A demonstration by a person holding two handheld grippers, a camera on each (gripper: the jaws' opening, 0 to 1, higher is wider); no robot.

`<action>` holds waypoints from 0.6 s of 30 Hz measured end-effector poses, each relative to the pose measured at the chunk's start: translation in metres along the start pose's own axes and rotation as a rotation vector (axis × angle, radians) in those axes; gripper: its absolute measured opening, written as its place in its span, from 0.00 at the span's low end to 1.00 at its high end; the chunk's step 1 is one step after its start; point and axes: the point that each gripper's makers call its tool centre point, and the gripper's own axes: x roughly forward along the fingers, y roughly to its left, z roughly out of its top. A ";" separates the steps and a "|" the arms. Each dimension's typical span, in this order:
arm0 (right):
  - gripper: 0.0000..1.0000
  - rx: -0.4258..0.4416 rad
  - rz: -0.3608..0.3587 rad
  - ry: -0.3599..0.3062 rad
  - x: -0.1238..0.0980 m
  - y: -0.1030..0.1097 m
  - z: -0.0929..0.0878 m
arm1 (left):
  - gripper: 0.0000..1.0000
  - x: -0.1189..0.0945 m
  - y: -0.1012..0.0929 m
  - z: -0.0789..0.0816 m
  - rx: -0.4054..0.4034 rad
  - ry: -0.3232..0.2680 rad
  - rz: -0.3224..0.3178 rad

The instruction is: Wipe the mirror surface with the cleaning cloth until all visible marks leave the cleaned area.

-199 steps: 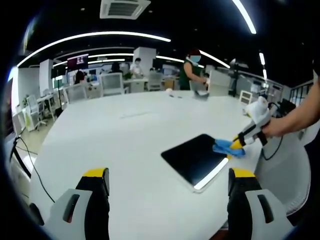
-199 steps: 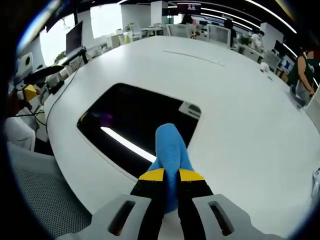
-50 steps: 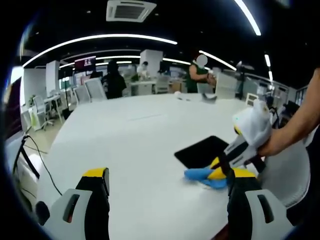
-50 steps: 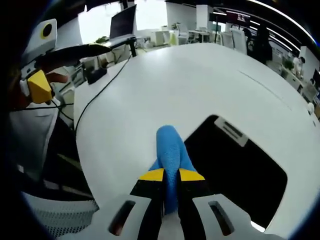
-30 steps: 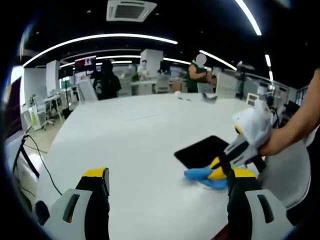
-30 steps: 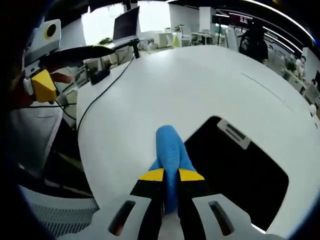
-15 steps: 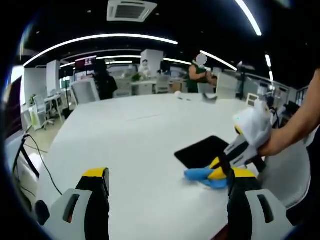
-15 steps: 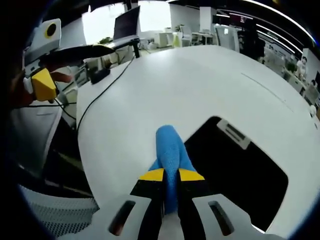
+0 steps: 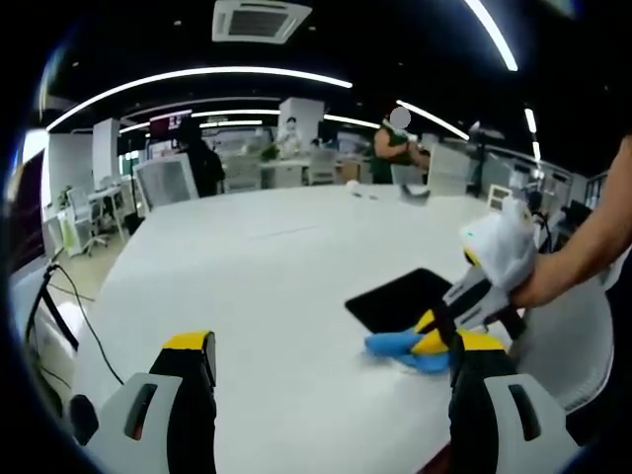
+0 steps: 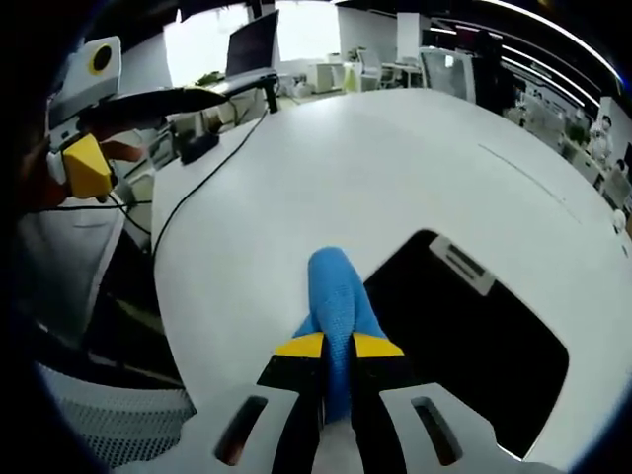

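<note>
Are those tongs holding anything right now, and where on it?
The right tongs are shut on a soft blue cleaning cloth, pinching its near end; the rest sticks out forward. The left tongs are open, holding nothing.

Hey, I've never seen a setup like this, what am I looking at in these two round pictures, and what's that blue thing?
A person holds a hand-held gripper in each hand, and each carries a fisheye camera looking along its jaws. In the left gripper view, the left hand-held gripper has its jaws spread wide over a white table and holds nothing. In the right gripper view, the right hand-held gripper is shut on a blue cleaning cloth, which lies at the edge of a dark mirror lying flat on the table.
</note>
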 end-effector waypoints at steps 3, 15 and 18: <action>0.03 0.001 0.001 -0.001 0.000 0.000 0.000 | 0.99 0.000 0.000 0.001 0.002 0.001 0.000; 0.03 -0.008 0.003 0.000 0.000 0.000 0.001 | 0.99 0.001 0.001 -0.001 0.003 0.006 0.000; 0.03 0.001 0.005 -0.001 0.000 0.000 0.001 | 0.99 0.000 0.001 -0.001 0.002 0.006 0.000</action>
